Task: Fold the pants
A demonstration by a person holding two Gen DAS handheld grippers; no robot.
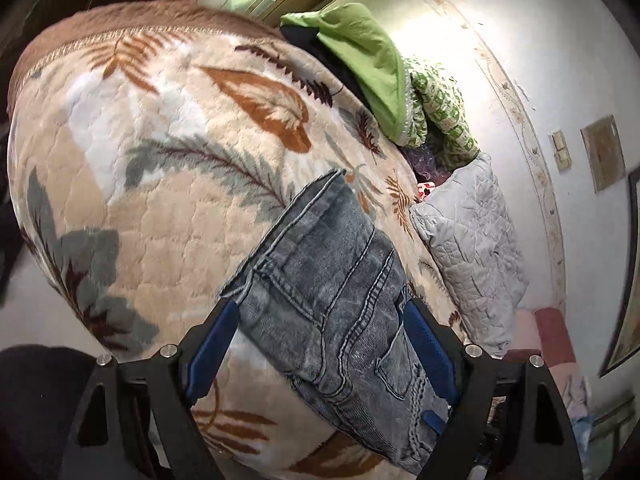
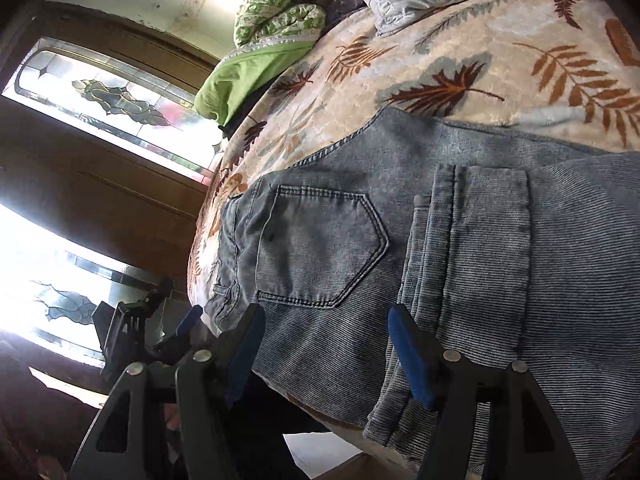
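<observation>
Grey-blue jeans (image 1: 336, 292) lie folded on a leaf-patterned bedspread (image 1: 160, 200). In the left wrist view my left gripper (image 1: 320, 312) is open, its blue pads either side of the waistband end of the jeans. In the right wrist view the jeans (image 2: 460, 240) show a back pocket (image 2: 320, 248) and a folded leg hem on top. My right gripper (image 2: 328, 320) is open over the jeans at the bed's near edge. The left gripper (image 2: 176, 328) shows at lower left, beside the waistband.
A green cloth (image 1: 368, 64) and a green-patterned quilt (image 1: 440, 108) are piled at the bed's far side, next to a grey quilted pillow (image 1: 472, 256). A white wall (image 1: 540, 60) stands behind. Stained-glass windows (image 2: 112, 96) in a wooden wall are to the left.
</observation>
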